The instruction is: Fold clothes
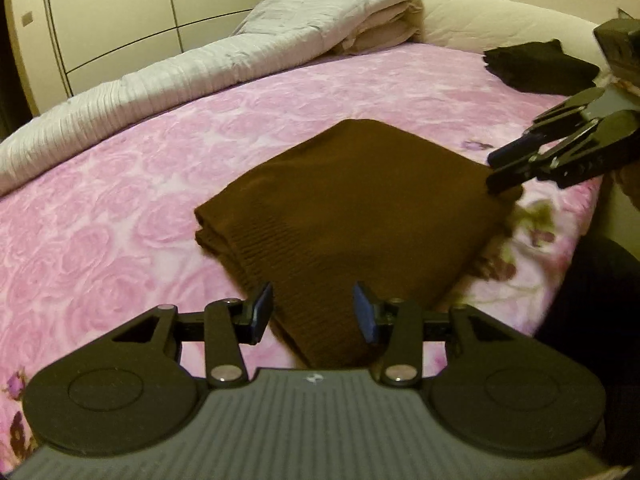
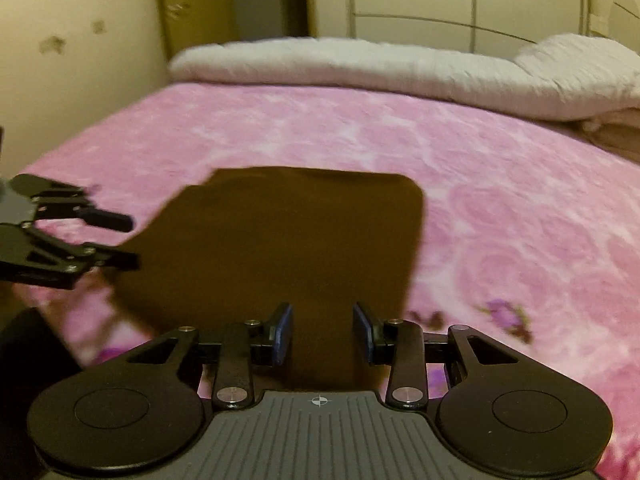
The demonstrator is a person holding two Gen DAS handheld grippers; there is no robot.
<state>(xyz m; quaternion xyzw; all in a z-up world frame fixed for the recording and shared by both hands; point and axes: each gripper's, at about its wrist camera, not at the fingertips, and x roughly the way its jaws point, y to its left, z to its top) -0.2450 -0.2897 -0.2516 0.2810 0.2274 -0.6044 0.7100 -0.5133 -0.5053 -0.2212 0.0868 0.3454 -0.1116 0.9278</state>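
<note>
1. A folded brown sweater (image 1: 352, 200) lies on the bed (image 1: 120, 216), on its pink rose cover.
2. The left claw (image 1: 313, 312) stands spread just above the sweater's near edge, pinching nothing.
3. The right claw (image 2: 322, 332) is also spread and empty, by the sweater's right corner.
4. Folded black clothes (image 1: 540, 65) lie well beyond the sweater.
5. A white quilt (image 1: 168, 76) lies along the bed's far side.

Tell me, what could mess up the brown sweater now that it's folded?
1. The right gripper has its open fingers right at the edge of the brown sweater; they might snag it and undo the fold.
2. The left gripper hangs open over the near corner and could drag it.
3. The sweater lies near the edge of the pink bedspread, so a nudge could slide it off.
</note>
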